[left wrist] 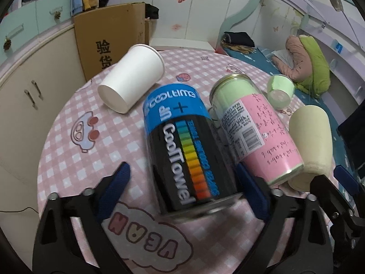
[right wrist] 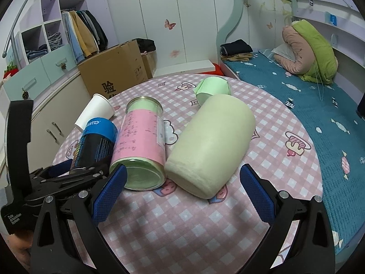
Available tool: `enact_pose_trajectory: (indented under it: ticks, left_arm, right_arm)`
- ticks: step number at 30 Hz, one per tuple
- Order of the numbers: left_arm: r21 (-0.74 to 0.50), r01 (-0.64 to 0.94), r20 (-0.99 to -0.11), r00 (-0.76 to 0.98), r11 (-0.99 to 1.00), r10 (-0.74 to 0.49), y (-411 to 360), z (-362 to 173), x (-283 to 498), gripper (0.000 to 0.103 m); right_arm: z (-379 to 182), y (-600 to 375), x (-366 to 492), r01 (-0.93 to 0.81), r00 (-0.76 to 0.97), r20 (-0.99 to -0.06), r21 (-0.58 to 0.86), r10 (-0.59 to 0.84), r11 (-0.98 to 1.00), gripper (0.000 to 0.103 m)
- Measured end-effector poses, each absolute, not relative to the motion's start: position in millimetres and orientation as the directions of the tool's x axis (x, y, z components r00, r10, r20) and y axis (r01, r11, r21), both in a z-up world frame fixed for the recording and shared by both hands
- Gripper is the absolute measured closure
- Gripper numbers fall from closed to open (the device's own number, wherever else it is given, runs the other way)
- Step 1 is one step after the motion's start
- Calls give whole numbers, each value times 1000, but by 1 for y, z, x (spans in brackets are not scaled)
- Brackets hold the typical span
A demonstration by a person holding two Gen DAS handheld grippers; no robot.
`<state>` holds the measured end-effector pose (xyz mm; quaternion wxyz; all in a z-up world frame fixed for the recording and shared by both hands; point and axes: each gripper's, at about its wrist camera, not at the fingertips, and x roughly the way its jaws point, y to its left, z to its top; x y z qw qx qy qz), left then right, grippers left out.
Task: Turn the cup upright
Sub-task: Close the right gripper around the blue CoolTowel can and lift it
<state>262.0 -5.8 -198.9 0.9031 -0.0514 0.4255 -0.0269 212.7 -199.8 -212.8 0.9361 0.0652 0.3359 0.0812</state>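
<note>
Lying on its side at centre frame, the cream cup [right wrist: 211, 146] sits between the right gripper's [right wrist: 182, 190] open jaws; the left gripper [left wrist: 186, 186], also open, flanks the CoolTowel can [left wrist: 182, 148].

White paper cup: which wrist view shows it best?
Left wrist: the white paper cup lies on its side in full view, base toward the camera. Right wrist shows it only small, partly hidden behind the blue-black can.
</note>
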Motion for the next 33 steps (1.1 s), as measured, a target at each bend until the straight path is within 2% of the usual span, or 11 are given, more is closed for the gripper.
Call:
enact_pose_trajectory:
  ticks: [33]
  left_arm:
    - [-117,73,-777,614,990,-137,3,-188,143,30]
  right_arm:
    - [-196,-178,117,-96,778,-613,97,136,991,7]
